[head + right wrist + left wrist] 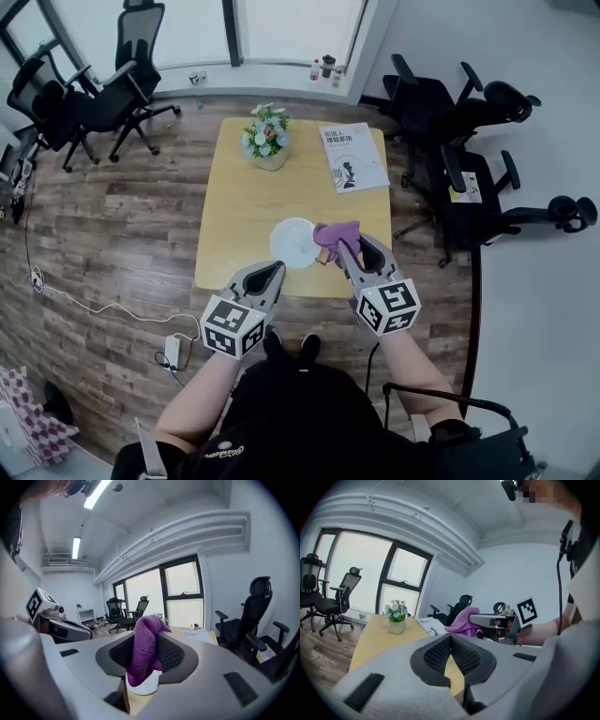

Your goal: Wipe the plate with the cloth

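Cloth (336, 232) hangs clamped in the right gripper (349, 248) over the plate (286, 246); left gripper (274, 273), jaws together and empty, hovers beside the plate.

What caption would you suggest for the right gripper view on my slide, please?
Right gripper shut on the purple cloth, close to the white plate.

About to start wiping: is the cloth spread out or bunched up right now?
Bunched up. The purple cloth is a folded wad pinched between the right tool's jaws, over the white plate.
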Demonstrator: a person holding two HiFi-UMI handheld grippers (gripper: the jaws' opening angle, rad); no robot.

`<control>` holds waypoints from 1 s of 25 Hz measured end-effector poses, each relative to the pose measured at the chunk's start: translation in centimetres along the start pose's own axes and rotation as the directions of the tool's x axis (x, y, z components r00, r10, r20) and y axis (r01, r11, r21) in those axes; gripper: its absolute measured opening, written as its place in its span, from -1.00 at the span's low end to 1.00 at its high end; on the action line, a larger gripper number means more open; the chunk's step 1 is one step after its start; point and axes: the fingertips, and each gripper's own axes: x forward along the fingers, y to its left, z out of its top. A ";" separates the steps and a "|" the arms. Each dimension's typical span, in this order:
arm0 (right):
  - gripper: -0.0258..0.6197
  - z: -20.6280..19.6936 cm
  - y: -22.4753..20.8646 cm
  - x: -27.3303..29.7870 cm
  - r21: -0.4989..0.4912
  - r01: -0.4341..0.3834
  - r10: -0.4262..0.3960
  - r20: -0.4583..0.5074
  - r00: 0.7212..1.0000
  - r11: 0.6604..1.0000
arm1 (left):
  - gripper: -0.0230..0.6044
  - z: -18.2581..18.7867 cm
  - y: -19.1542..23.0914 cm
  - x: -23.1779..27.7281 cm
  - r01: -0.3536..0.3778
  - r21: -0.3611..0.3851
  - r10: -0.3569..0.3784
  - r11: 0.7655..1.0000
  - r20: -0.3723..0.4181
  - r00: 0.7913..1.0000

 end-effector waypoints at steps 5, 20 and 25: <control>-0.55 6.0 0.8 -2.3 0.016 -0.013 0.011 0.119 0.993 1.000 | -0.91 5.3 -0.7 -0.3 -0.015 0.050 0.012 0.999 0.070 0.997; -0.55 12.6 6.9 -7.9 -0.039 -0.091 0.099 0.329 0.939 0.995 | -0.91 11.8 -3.9 -4.3 -0.048 0.155 0.007 0.987 0.254 0.967; -0.55 12.7 7.9 -8.7 -0.047 -0.110 0.119 0.338 0.934 0.993 | -0.91 11.9 -4.7 -5.1 -0.050 0.167 0.005 0.985 0.260 0.966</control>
